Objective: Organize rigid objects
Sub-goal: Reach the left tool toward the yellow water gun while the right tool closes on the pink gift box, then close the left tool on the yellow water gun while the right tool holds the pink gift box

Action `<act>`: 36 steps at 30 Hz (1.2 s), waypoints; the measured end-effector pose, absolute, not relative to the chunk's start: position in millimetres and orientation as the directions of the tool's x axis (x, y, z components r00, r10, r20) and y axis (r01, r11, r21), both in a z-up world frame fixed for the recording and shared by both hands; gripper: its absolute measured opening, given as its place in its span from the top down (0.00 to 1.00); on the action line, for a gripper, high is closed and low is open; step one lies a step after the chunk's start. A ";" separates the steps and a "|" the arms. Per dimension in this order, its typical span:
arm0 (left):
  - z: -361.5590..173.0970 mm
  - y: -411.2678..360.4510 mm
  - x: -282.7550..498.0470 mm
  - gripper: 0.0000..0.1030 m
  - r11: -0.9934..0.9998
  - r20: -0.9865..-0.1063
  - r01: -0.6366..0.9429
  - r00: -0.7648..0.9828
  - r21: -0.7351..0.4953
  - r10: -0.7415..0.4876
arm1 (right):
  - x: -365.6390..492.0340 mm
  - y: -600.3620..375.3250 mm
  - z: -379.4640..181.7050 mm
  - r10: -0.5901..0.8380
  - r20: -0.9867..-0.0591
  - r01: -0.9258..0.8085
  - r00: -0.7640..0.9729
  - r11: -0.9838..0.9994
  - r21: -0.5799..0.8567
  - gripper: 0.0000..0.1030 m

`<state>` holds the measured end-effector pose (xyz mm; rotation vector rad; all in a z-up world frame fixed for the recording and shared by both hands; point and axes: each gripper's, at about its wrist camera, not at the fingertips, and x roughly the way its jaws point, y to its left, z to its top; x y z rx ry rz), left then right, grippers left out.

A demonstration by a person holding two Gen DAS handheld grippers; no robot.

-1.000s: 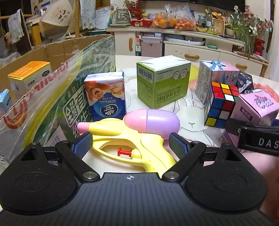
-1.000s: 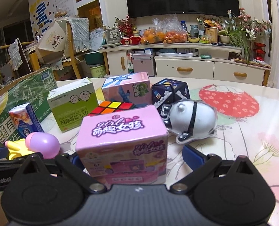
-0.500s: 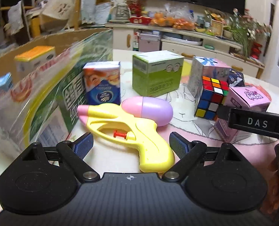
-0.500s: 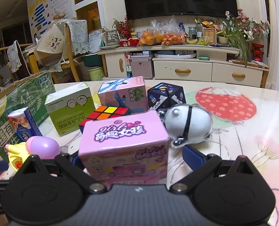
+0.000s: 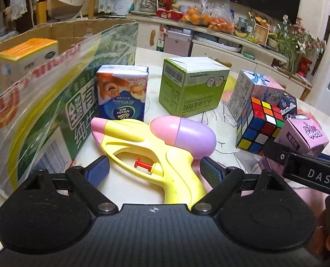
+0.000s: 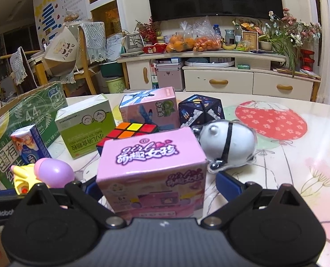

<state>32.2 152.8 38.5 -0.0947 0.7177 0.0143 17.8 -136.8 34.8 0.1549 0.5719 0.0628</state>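
Note:
A yellow water pistol (image 5: pixel 151 155) with a pink and purple tank lies on the table between the open fingers of my left gripper (image 5: pixel 153 171); the pads do not touch it. My right gripper (image 6: pixel 158 184) is open around a pink toy box (image 6: pixel 151 169), its pads beside the box's lower sides. The pistol also shows in the right wrist view (image 6: pixel 42 173). A Rubik's cube (image 5: pixel 260 126) stands right of the pistol. A green box (image 5: pixel 191 89) and a blue tissue pack (image 5: pixel 122 93) stand behind it.
A large cardboard box (image 5: pixel 38 102) with plastic wrap stands at the left and holds an orange-topped carton (image 5: pixel 27 60). A pink gift box (image 6: pixel 151 106), a dark patterned cube (image 6: pixel 200 111) and a silver helmet-shaped toy (image 6: pixel 227 146) stand behind the pink box.
My left gripper has risen and drawn back a little, so the whole water pistol now shows between its fingers. The right gripper has barely moved.

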 end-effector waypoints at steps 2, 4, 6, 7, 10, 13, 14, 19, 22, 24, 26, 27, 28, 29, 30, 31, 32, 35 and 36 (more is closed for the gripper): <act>36.8 147.9 34.6 0.00 0.998 -0.657 -0.029 0.753 -0.055 -0.014 | 18.3 -137.5 34.7 0.106 -0.537 -0.016 0.837 0.985 0.170 0.03; 34.7 142.3 33.8 0.00 1.000 -0.653 -0.006 0.757 -0.029 -0.014 | 18.3 -138.2 34.9 0.111 -0.537 -0.016 0.836 0.984 0.178 0.03; 35.3 138.7 27.6 0.00 0.999 -0.648 0.032 0.760 -0.029 -0.043 | 18.4 -138.6 35.6 0.107 -0.535 -0.014 0.838 0.984 0.175 0.03; 35.7 135.0 24.5 0.00 0.998 -0.647 0.056 0.760 -0.031 -0.063 | 18.0 -139.1 35.3 0.103 -0.535 -0.011 0.839 0.985 0.173 0.03; 33.0 127.5 20.6 0.00 0.993 -0.643 0.118 0.760 -0.001 -0.091 | 18.0 -141.1 35.2 0.101 -0.534 -0.001 0.840 0.983 0.185 0.03; 30.7 127.2 20.0 0.00 0.991 -0.636 0.130 0.766 0.009 -0.094 | 18.1 -141.4 35.0 0.099 -0.532 0.000 0.841 0.983 0.184 0.03; 30.4 128.7 20.7 0.00 0.993 -0.634 0.118 0.769 0.012 -0.084 | 18.5 -140.9 34.5 0.099 -0.532 0.000 0.841 0.983 0.184 0.03; 30.7 134.3 26.2 0.00 0.999 -0.628 0.038 0.778 0.021 -0.016 | 19.1 -138.8 35.0 0.094 -0.525 0.000 0.846 0.984 0.176 0.05; 31.4 135.7 30.8 0.00 1.000 -0.631 0.025 0.775 0.016 -0.009 | 19.6 -140.8 34.8 0.097 -0.520 0.003 0.848 0.982 0.188 0.11; 32.3 134.7 35.1 0.00 1.000 -0.635 0.019 0.772 0.016 -0.005 | 19.8 -141.0 34.8 0.105 -0.519 -0.001 0.848 0.980 0.197 0.21; 32.1 135.6 37.5 0.00 1.000 -0.634 0.018 0.773 0.017 -0.003 | 19.5 -139.8 34.9 0.108 -0.519 -0.007 0.848 0.981 0.192 0.25; 32.0 135.7 37.9 0.00 1.000 -0.633 0.019 0.774 0.020 -0.002 | 19.4 -139.0 34.7 0.109 -0.518 -0.010 0.848 0.982 0.190 0.25; 32.4 136.1 37.5 0.00 1.000 -0.632 0.020 0.775 0.022 -0.002 | 19.6 -137.8 34.4 0.112 -0.517 -0.014 0.849 0.982 0.190 0.25; 32.7 136.2 37.6 0.02 1.000 -0.629 0.018 0.778 0.024 0.000 | 19.3 -137.6 34.4 0.114 -0.516 -0.017 0.849 0.982 0.190 0.26; 33.7 136.1 39.0 0.06 1.000 -0.625 0.017 0.780 0.026 0.003 | 19.0 -137.2 34.6 0.115 -0.515 -0.017 0.850 0.982 0.190 0.26; 33.1 137.6 34.0 0.16 1.000 -0.621 0.018 0.784 0.025 0.001 | 18.6 -136.8 34.9 0.115 -0.514 -0.019 0.850 0.982 0.189 0.26; 33.7 138.2 33.8 0.25 0.999 -0.618 0.019 0.787 0.026 0.001 | 18.2 -136.7 35.5 0.118 -0.513 -0.021 0.850 0.981 0.191 0.26; 33.7 138.6 33.1 0.36 0.999 -0.611 0.018 0.791 0.033 0.006 | 16.1 -136.1 37.1 0.122 -0.510 -0.024 0.852 0.981 0.194 0.27; 34.1 138.5 31.3 0.38 0.999 -0.610 0.017 0.792 0.034 0.007 | 15.2 -135.7 37.7 0.120 -0.509 -0.024 0.852 0.981 0.191 0.27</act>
